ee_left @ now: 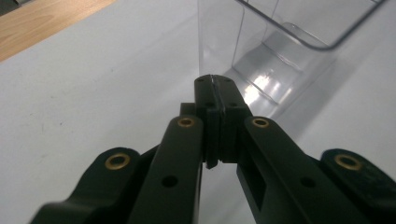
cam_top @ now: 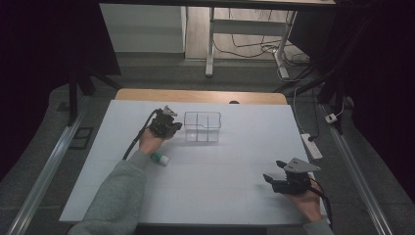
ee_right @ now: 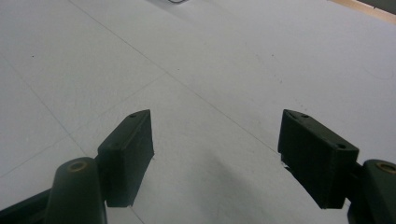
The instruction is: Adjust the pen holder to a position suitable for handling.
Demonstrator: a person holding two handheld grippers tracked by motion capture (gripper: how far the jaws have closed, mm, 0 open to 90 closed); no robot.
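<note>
**Left gripper at the clear bin, right gripper low over bare worktop**

On the white worktop (cam_top: 205, 166) stands a clear plastic bin (cam_top: 202, 126) with inner dividers, toward the far middle. The left gripper (cam_top: 177, 126) sits just beside its left wall; in the left gripper view its fingers (ee_left: 205, 100) are pressed together with nothing between them, their tips close to the bin's transparent wall (ee_left: 219, 42) (whether they touch it cannot be told). A strip of bare wood (ee_left: 42, 21) shows at the worktop's far edge.

Near the person's left hand (cam_top: 149, 142), a small white tube with a green end (cam_top: 159, 158) lies on its side on the worktop, partly tucked under the grey sleeve (cam_top: 117, 196).

The right gripper (cam_top: 270, 180) is well apart from the bin, toward the near right corner. Its fingers (ee_right: 128, 149) are spread wide over bare white surface, holding nothing.
</note>
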